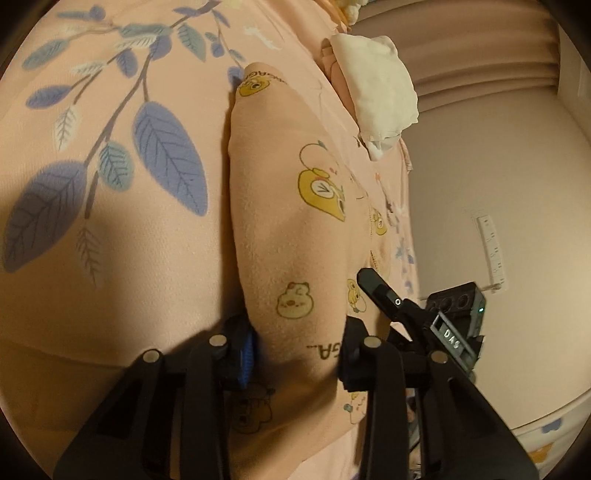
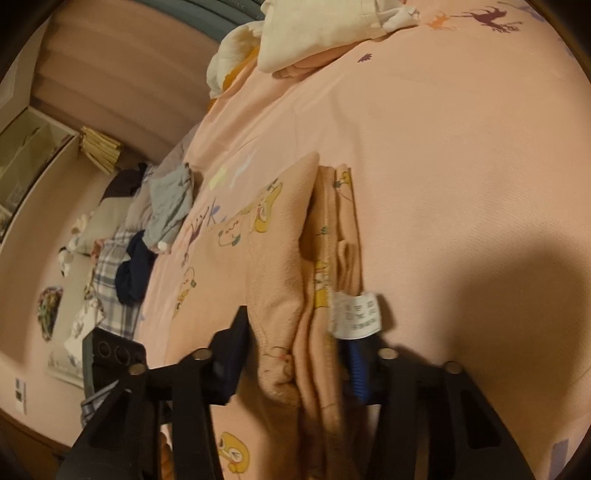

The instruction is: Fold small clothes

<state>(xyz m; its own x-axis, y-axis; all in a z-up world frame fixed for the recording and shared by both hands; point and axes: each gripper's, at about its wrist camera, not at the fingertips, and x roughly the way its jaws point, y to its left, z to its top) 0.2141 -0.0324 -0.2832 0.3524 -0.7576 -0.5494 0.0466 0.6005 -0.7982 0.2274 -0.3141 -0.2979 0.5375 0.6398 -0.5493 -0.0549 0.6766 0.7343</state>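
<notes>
A small peach garment with yellow cartoon prints point(image 1: 291, 229) lies on the peach bed sheet point(image 1: 110, 258). My left gripper point(image 1: 295, 343) is shut on a thick fold of it near the printed letters. My right gripper point(image 2: 299, 354) is shut on the garment's layered edge point(image 2: 314, 295), by a white care label point(image 2: 356, 314). The right gripper also shows in the left wrist view point(image 1: 406, 306), at the garment's right side. The garment is bunched in folds between the two grippers.
A stack of folded cream and peach clothes point(image 1: 373, 88) lies farther up the bed; it also shows in the right wrist view point(image 2: 314, 33). A heap of grey, navy and plaid clothes point(image 2: 147, 229) sits at the bed's left edge. The wall point(image 1: 498, 166) runs along the bed's right side.
</notes>
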